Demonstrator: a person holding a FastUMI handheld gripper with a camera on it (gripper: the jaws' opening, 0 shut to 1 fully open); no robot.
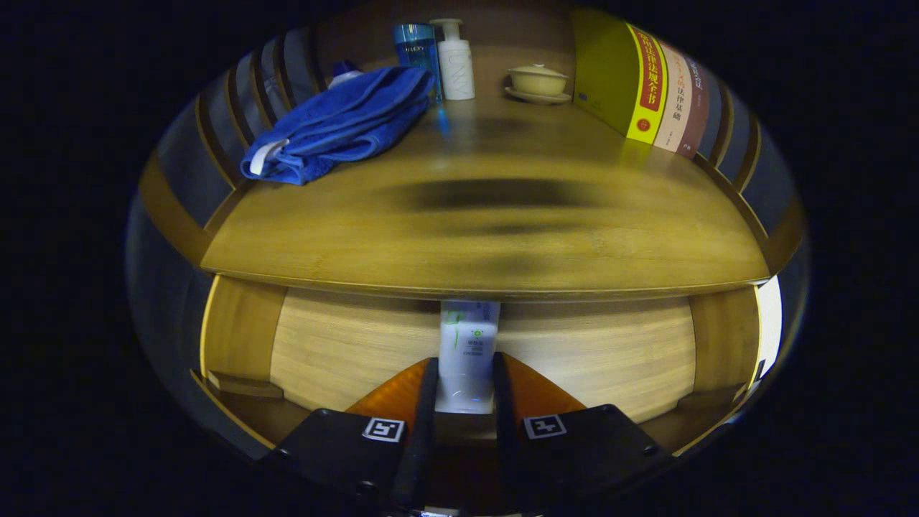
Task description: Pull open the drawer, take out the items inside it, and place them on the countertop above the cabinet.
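Two jaws clamping white tube (468,352), wooden countertop (488,215), blue towel (337,126)

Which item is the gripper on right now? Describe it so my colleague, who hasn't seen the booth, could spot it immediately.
Start at the wooden countertop, then drop below its front edge into the open drawer. There the gripper has both fingers closed on a white tube with green markings. It is the sole item seen in the drawer; the white pump bottle stands up on the countertop, beside the blue bottle.
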